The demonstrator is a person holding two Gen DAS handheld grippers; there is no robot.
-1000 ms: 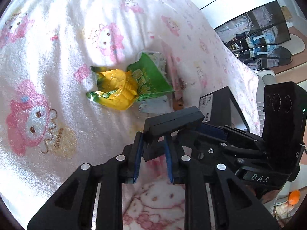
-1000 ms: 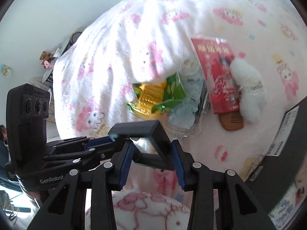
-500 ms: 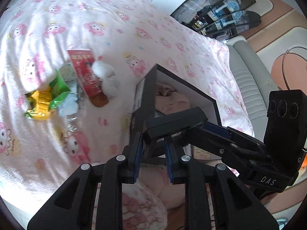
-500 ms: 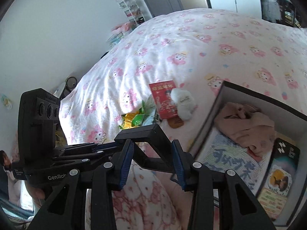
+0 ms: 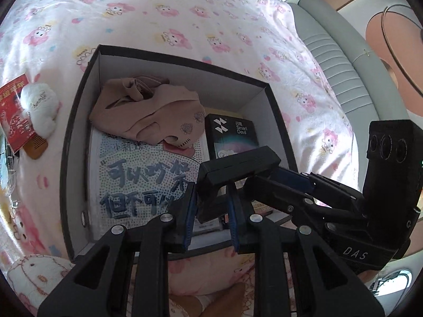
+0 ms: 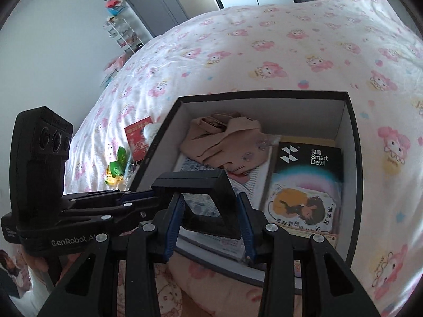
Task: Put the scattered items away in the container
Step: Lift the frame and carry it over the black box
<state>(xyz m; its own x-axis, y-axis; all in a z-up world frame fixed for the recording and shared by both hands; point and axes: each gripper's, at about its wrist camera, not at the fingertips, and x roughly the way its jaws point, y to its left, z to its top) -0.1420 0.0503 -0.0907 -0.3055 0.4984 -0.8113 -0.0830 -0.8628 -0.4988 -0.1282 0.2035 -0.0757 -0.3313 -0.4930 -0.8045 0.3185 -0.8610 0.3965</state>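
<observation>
While beside box: pouch, comb.

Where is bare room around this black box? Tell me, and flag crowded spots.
Free: pink-printed bedsheet beyond the far wall of the black cardboard box and right of it. Inside, floor covered: tan cloth, blue-lettered sheet, black Smart Devil packet. Crowded left: red packet, white plush toy.
</observation>
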